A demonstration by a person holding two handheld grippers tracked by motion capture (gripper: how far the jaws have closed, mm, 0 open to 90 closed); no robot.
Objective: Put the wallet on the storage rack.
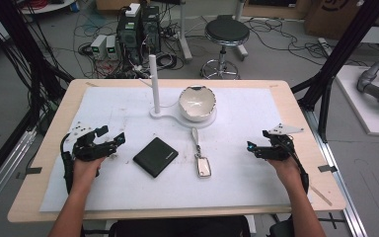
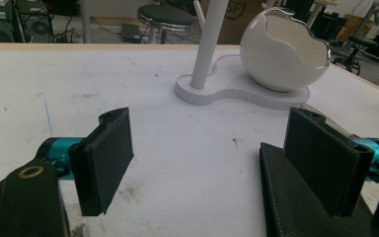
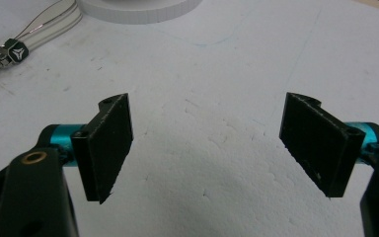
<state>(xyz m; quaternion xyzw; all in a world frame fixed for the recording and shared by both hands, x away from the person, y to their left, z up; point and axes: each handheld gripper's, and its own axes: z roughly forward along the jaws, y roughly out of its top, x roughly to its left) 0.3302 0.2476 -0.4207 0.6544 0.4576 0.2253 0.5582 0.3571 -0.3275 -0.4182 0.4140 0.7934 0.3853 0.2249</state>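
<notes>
Two grippers sit low over the white mat, and we hold both with jaws spread wide and nothing between them. We keep our left gripper (image 1: 109,139) aimed inward, so the black wallet (image 1: 155,156) lies just off its right jaw; in the left gripper view that jaw's pad overlaps the wallet's (image 2: 296,207) stitched edge, though we cannot tell whether it touches. That wide spread suits the wallet's flat breadth, we judge. Our right gripper (image 1: 257,143) rests well apart from the key fob (image 1: 203,167), whose strap (image 3: 49,24) shows beyond its left jaw. Farther ahead stand the white post (image 1: 153,84) and the eggshell bowl (image 1: 197,102) on their shared base (image 1: 200,122), likely where these things belong.
</notes>
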